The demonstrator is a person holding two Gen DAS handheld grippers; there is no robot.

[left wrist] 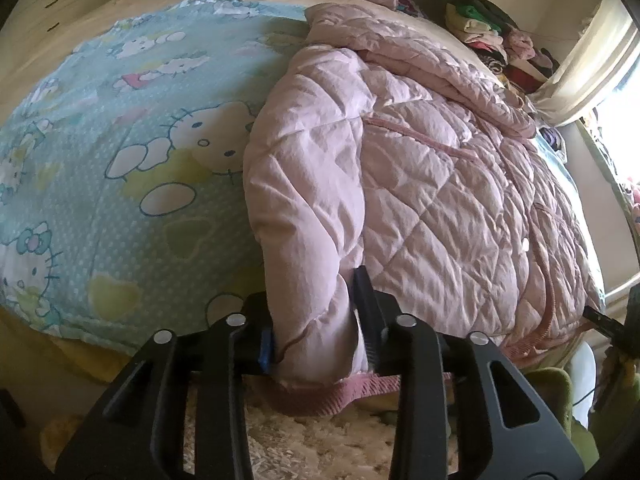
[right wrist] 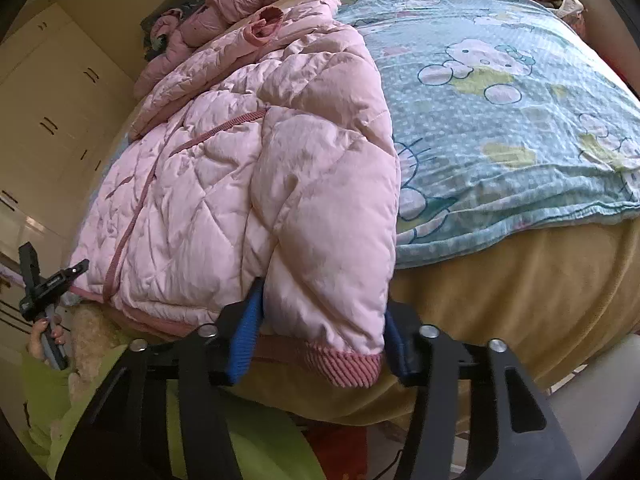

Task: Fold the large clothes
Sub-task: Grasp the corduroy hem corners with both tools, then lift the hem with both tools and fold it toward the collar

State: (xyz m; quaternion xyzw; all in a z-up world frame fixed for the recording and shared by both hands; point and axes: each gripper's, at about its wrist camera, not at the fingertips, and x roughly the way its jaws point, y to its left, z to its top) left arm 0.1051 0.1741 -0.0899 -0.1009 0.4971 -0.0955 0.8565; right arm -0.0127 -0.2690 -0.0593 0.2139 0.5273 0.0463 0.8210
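Observation:
A pink quilted jacket point(left wrist: 420, 168) lies spread on the bed, and it also shows in the right wrist view point(right wrist: 224, 184). My left gripper point(left wrist: 316, 312) has its fingers on both sides of one sleeve point(left wrist: 304, 216) near its ribbed cuff point(left wrist: 340, 392), closed on it at the bed's front edge. My right gripper point(right wrist: 320, 320) has its blue-padded fingers point(right wrist: 244, 340) on both sides of the other sleeve point(right wrist: 332, 220) above its ribbed cuff point(right wrist: 344, 364), closed on it. The left gripper also appears far left in the right wrist view point(right wrist: 52, 280).
A light blue cartoon-cat blanket point(left wrist: 120, 140) covers the bed beside the jacket, seen too in the right wrist view point(right wrist: 500, 100). More pink garments point(right wrist: 232, 4) and a clothes pile point(left wrist: 500, 40) lie at the far side. Cupboards point(right wrist: 44, 120) stand left. A shaggy rug point(left wrist: 320, 440) lies below.

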